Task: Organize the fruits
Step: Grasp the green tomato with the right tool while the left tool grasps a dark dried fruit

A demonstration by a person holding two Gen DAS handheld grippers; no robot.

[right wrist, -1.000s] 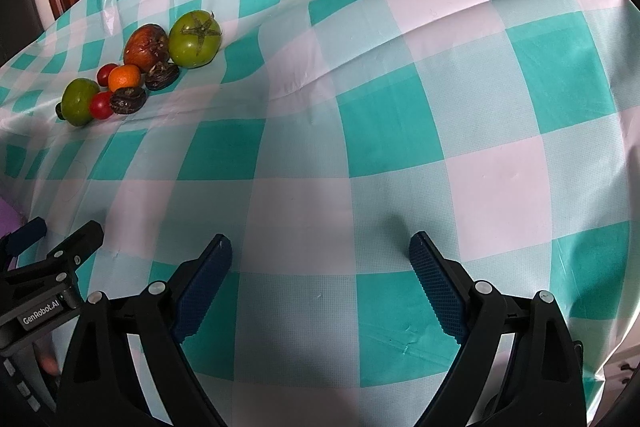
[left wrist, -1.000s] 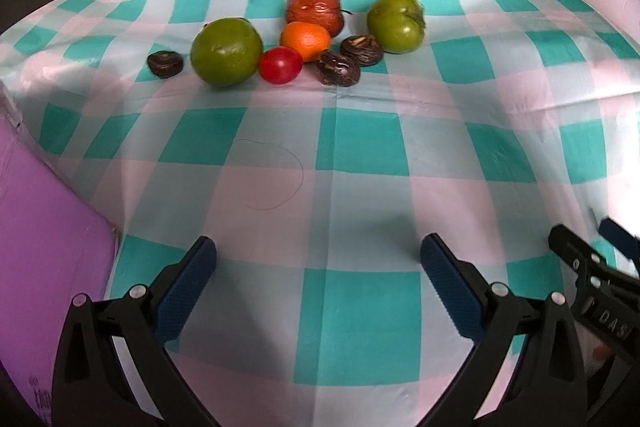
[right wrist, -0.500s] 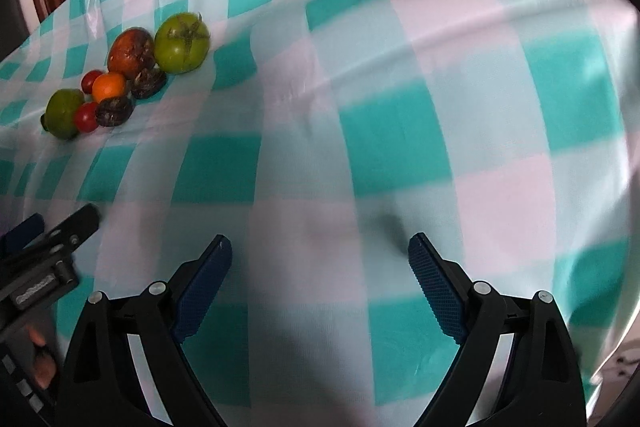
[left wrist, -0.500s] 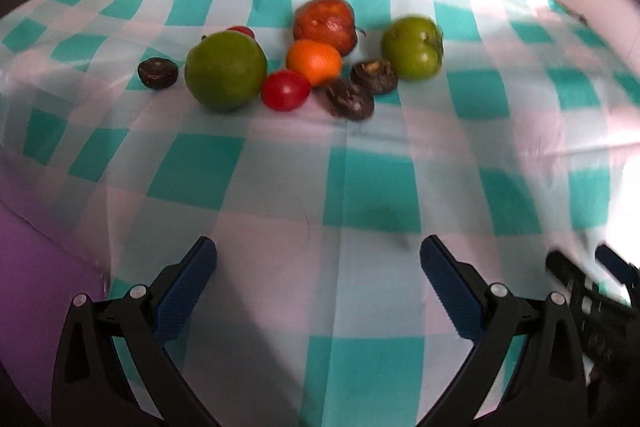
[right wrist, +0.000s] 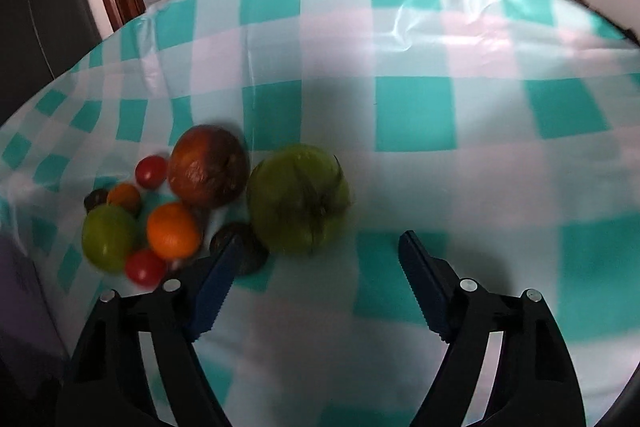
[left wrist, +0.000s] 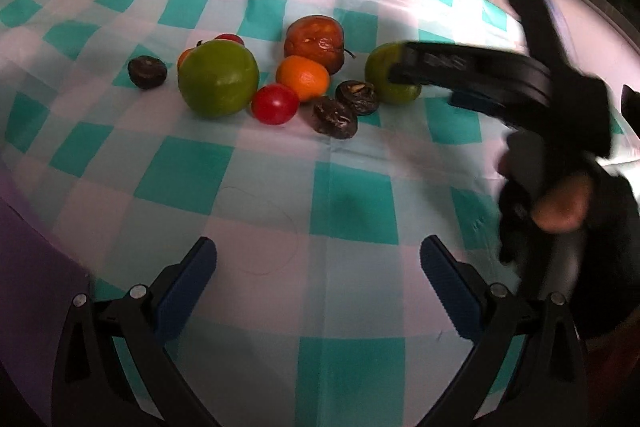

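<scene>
Teal and white squares cover the cloth on the table (left wrist: 352, 195), and all the fruit sits in one bunch on it. Take the orange fruit (left wrist: 303, 77) as the middle of the bunch. Just behind it sits a big brown-red fruit (left wrist: 315, 43). Just in front of it, to the left, lies a small red tomato (left wrist: 275, 103). Further left of the orange fruit is a big green fruit (left wrist: 218, 83), and past that, a little apart, a small dark wrinkly fruit (left wrist: 147, 71). A second small red tomato (left wrist: 229, 38) and a bit of another orange one (left wrist: 184, 58) peek out from behind the big green fruit. To the right of the orange fruit lie two more dark wrinkly fruits (left wrist: 335, 117), close together, and beyond them a green tomato (right wrist: 299, 199) with a dark star on top. The right hand-held gripper (right wrist: 316, 267) has its blue fingers wide apart and holds nothing. It is just in front of the green tomato, with its left finger (right wrist: 212, 283) over one of the dark fruits. In the left camera it reaches in from the right and hides part of the green tomato. It looks blurry there. The left hand-held gripper (left wrist: 318, 283) is also wide apart and holds nothing. It hangs over bare cloth well in front of the orange fruit.
</scene>
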